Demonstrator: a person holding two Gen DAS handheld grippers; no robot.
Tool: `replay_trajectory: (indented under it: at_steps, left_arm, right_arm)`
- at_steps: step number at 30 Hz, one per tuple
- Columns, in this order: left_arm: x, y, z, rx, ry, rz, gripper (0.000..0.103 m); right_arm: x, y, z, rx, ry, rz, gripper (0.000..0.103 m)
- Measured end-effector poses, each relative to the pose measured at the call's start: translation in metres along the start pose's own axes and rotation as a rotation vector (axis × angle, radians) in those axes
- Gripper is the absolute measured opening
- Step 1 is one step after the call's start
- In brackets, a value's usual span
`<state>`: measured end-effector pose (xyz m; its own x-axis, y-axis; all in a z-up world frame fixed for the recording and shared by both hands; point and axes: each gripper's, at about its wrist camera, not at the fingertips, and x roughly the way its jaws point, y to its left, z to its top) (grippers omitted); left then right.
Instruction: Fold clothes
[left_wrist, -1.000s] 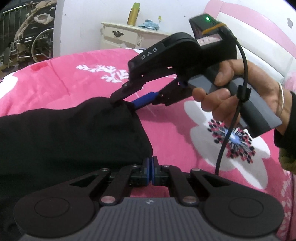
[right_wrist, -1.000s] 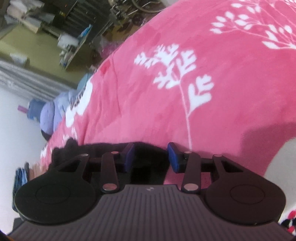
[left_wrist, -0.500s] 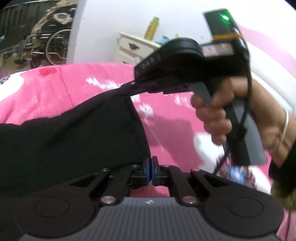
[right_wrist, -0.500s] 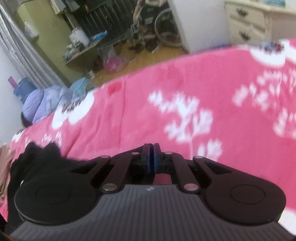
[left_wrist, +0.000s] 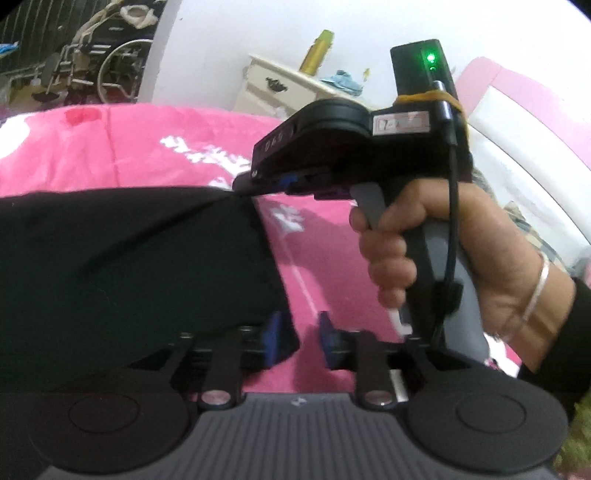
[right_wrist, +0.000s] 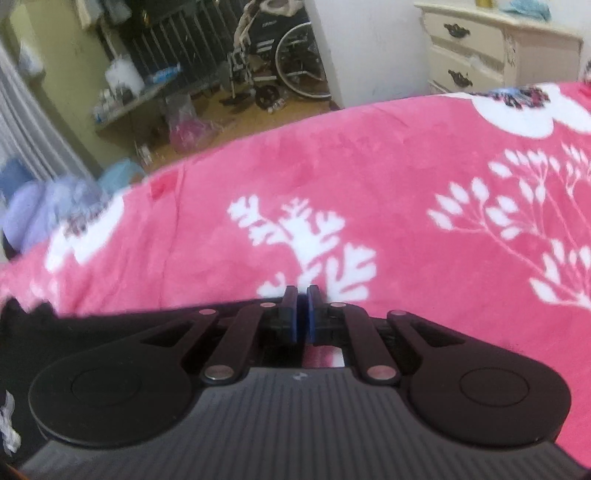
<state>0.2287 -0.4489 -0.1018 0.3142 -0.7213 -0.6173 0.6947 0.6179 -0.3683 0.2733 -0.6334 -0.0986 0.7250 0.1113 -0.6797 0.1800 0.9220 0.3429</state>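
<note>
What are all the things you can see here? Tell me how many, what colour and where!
black garment: one, black, spread on the blanket.
blanket: one, pink with white flowers, covering the bed.
dresser: one, cream, by the wall past the bed.
bottle: one, gold, on the dresser.
wheelchair: one, dark, on the floor beyond the bed.
left tongs: one, black with blue pads, open at the garment's near corner.
right tongs: one, same colours, shut on the garment's far corner.
hand: one, wearing a silver bangle, gripping the right tongs.
</note>
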Motion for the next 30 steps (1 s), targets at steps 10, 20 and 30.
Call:
replay_trajectory:
  at_steps: [10,20,30]
  left_arm:
    - [-0.085,0.003,-0.017,0.037,-0.009,-0.077,0.054]
    - [-0.134,0.071,-0.023,0.008,-0.036,0.193,0.054]
    - [-0.127,0.078,-0.026,0.026,-0.038,0.179,0.053]
  right_arm:
    - [-0.073,0.013,-0.008,-0.064,-0.130,0.067,0.012]
    - [-0.048,0.072,-0.076,-0.476,0.122,0.037,0.008]
    - [-0.098,0.028,-0.070,-0.139,0.098,0.005,0.010]
